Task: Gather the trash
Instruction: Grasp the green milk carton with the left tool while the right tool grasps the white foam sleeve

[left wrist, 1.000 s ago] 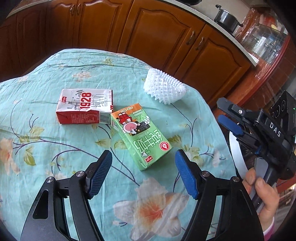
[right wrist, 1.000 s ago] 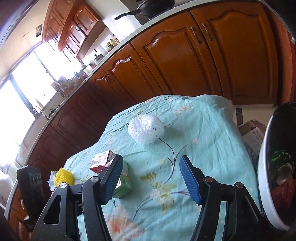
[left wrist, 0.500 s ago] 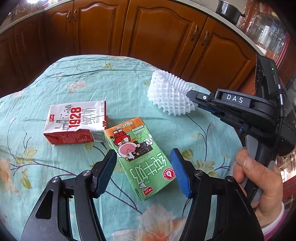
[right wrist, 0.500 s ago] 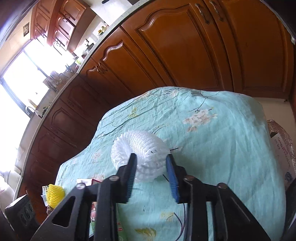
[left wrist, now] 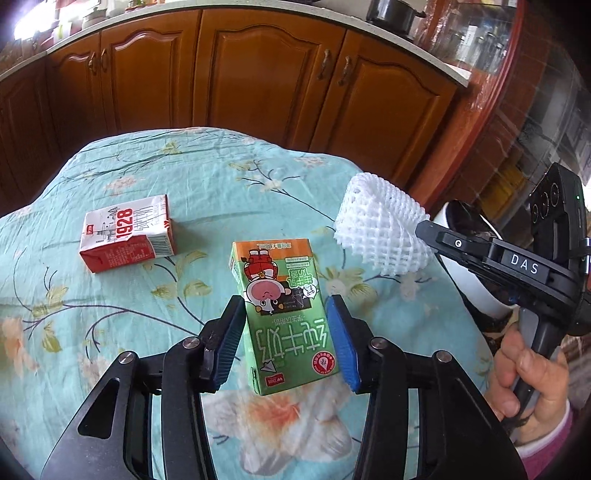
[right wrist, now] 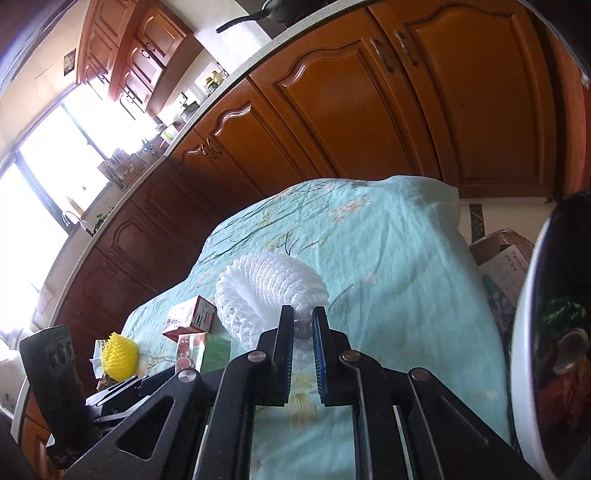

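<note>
My left claw (left wrist: 286, 341) is closing around the green milk carton (left wrist: 282, 314) lying between its pads on the desk (left wrist: 221, 184), while beyond it my right claw (right wrist: 303, 332) pinches the white foam net (right wrist: 266, 284) tight, I think for the bin (right wrist: 524, 332) just beside.

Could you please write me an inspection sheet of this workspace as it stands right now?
Surface: table under a wrinkled teal floral cloth.
Job's things: green milk carton lying flat; red-and-white carton beside it; white foam fruit net; yellow foam net at the far edge; white bin with trash inside, beside the table.
Clutter: cardboard box on the floor.
Grippers: left gripper closing around the green milk carton, pads at its sides; right gripper shut on the white foam fruit net.
Cables: nothing seen.
Surroundings: wooden cabinets, countertop pot, bright window.
</note>
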Demonstrator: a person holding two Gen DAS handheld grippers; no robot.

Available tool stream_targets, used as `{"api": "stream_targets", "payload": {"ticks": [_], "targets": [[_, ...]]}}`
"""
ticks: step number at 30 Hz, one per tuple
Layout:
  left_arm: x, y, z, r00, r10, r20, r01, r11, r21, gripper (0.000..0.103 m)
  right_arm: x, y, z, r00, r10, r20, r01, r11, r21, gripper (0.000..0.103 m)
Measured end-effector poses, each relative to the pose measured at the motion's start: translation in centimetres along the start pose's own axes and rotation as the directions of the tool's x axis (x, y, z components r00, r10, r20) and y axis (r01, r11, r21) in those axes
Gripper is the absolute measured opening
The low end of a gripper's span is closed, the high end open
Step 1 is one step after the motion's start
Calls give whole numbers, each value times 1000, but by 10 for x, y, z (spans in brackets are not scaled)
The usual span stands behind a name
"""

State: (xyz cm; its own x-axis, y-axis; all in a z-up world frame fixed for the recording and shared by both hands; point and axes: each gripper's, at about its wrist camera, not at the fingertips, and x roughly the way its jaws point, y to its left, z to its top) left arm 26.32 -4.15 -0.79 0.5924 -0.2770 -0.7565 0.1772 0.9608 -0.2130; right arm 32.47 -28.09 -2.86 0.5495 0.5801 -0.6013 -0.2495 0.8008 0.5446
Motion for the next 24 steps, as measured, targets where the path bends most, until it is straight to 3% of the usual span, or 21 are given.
{"api": "stream_targets", "payload": {"ticks": [1,2,4,9,12,13,14,16,21,22,23,24], "targets": [[-2,-5,-2,1000,-11,-5,11,1000,13,17,-6,0,-4,1000,1,4,-1,1000,2,10],[-4,-9,-4,999,-35,-22,35,999,19,13,-15,-1,-9,1000,2,10,-2,1000,0,10],[-5,-15,-8,998,-59,-34,60,998,29,13,-29,-1,-19,1000,-4,20,4,1000,-4,10],[-2,-25,-17,999,-18,-38,21,997,75,13,-58,1,-39,998,-39,47,40,999,-23,10],[0,-26,-20,998,7,-57,-2,997,79,20,-71,-1,-49,997,-46,58,47,999,-15,10],[2,-26,-21,998,12,-70,-7,997,82,34,-75,-2,-52,997,-50,61,51,999,-14,10],[3,-25,-23,997,18,-78,-12,997,78,56,-78,-2,-56,996,-56,64,57,998,-17,10],[2,-26,-28,997,22,-69,-18,997,70,70,-81,-3,-61,996,-55,67,56,998,-6,10],[9,-33,-36,996,54,-72,-47,995,90,70,-85,-12,-74,996,-50,69,48,998,27,10],[13,-33,-38,995,66,-72,-59,994,93,63,-85,-14,-75,996,-52,67,50,998,32,10],[16,-33,-41,995,66,-79,-59,994,91,45,-85,-14,-76,996,-53,67,51,998,35,10],[20,-31,-43,994,65,-87,-58,995,86,46,-85,-15,-77,996,-52,67,50,998,37,10]]}}
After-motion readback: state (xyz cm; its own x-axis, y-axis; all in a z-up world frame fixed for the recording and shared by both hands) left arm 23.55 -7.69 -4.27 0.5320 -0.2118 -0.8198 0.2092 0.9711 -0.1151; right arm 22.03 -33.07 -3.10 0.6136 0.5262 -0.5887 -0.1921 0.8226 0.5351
